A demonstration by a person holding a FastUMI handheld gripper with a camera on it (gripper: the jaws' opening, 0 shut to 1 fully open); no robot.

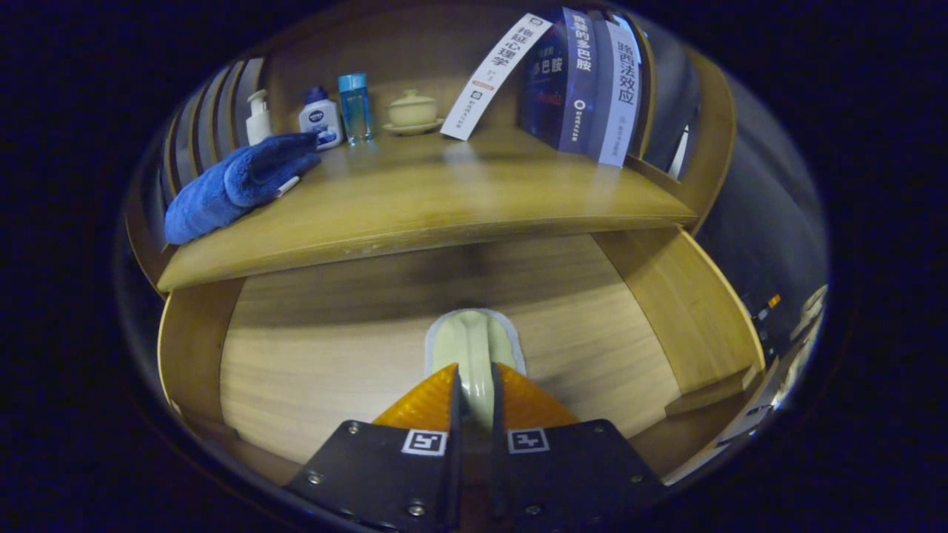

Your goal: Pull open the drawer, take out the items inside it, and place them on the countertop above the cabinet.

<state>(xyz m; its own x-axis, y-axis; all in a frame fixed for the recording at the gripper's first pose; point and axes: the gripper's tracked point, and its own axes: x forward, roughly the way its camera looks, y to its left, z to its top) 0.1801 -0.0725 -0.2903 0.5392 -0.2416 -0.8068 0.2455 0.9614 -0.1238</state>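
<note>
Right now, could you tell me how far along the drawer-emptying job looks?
The drawer is already pulled open. In hand: the gripper is shut on a pale green shoehorn-like item above the drawer floor. A blue towel already lies on the countertop beside some bottles; whether it came from the drawer, I can't tell. Left: carry the held item up onto the countertop.

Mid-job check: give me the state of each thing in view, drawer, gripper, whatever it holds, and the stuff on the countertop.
drawer: pulled open.
gripper: shut on the pale item.
pale item: clamped between the fingers, over the drawer.
blue towel: folded, lying on the countertop.
pump bottle, white bottle, blue bottle: upright, capped.
lidded cup: lid on, on its saucer.
books: standing, one leaning.
</note>
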